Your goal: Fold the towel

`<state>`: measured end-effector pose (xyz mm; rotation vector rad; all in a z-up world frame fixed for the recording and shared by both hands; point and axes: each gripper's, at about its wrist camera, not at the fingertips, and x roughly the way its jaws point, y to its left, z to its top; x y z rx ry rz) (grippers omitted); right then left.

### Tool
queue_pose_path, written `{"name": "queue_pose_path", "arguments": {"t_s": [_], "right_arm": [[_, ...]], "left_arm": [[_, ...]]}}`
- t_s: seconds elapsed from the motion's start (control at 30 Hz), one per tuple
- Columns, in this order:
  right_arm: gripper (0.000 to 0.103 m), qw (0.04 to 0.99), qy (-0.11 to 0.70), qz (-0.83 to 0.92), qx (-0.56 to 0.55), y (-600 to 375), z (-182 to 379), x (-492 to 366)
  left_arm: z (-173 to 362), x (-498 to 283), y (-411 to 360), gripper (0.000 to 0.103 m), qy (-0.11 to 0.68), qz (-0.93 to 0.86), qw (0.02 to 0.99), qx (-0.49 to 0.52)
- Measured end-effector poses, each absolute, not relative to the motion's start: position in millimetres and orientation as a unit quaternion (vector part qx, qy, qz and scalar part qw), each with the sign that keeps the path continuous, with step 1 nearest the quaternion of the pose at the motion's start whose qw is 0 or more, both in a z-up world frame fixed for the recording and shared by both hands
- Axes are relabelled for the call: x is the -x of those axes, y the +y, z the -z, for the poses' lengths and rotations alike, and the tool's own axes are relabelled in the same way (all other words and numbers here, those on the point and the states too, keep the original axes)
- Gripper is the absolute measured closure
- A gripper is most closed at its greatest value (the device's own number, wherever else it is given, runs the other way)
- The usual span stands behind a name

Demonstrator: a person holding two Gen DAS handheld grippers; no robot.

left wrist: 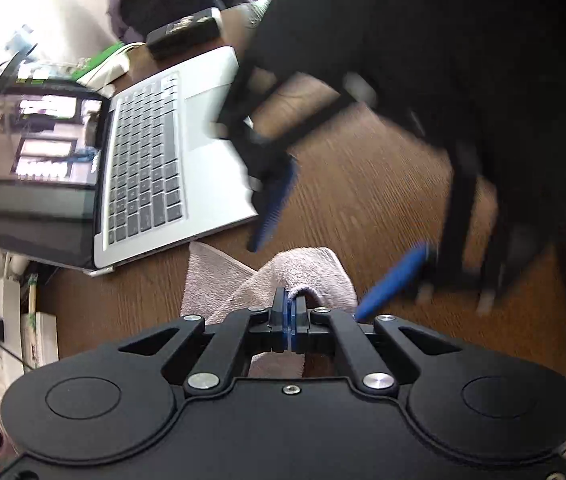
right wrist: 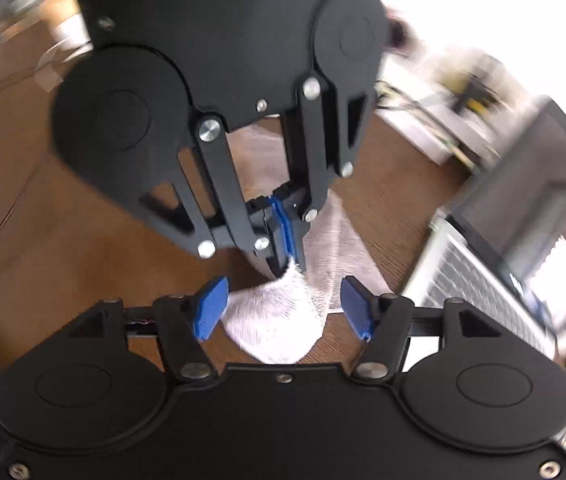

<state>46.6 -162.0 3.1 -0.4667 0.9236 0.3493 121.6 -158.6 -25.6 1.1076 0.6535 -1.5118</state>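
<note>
The towel is pinched by the left gripper; the right gripper, spread, is shown clearly only by its own camera.

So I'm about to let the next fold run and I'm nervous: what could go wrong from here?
1. Only the left gripper pinches the towel, by a small bunch, so the cloth could slip out.
2. The right gripper is open with the towel between its jaws; closing now may grab a wad, not an edge.
3. The laptop lies just beside the towel and could get bumped.
</note>
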Motion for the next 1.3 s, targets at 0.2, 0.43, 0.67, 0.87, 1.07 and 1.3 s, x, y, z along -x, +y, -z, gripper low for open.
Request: {"name": "queue_pose_path", "arguments": {"t_s": [0.2,0.43,0.67,0.87,1.07,1.3], "right_arm": [[0.036,0.907,0.392,0.015,0.155,-139.1,5.1,-42.5],[0.036,0.908,0.382,0.114,0.127,-121.4,6.2,-54.0],[0.050,0.897,0.406,0.136,0.110,-135.2,18.1,-48.0],[0.052,0.885,0.435,0.125,0.113,-160.7,25.1,-35.7],[0.053,0.888,0.424,0.080,0.158,-165.2,34.3,-26.4],[0.064,0.889,0.409,0.056,0.196,-161.0,39.3,-31.0]], "left_arm": [[12.6,-128.5,-165.5,0.102,0.286,0.629,0.565,-0.451],[5.0,-124.0,-167.8,0.102,0.275,0.628,0.561,-0.463],[5.2,-125.0,-163.5,0.102,0.269,0.625,0.561,-0.472],[6.6,-126.4,-161.6,0.102,0.264,0.624,0.557,-0.480],[6.5,-123.1,-163.9,0.102,0.261,0.631,0.548,-0.483],[10.5,-124.4,-160.7,0.102,0.264,0.629,0.538,-0.495]]}}
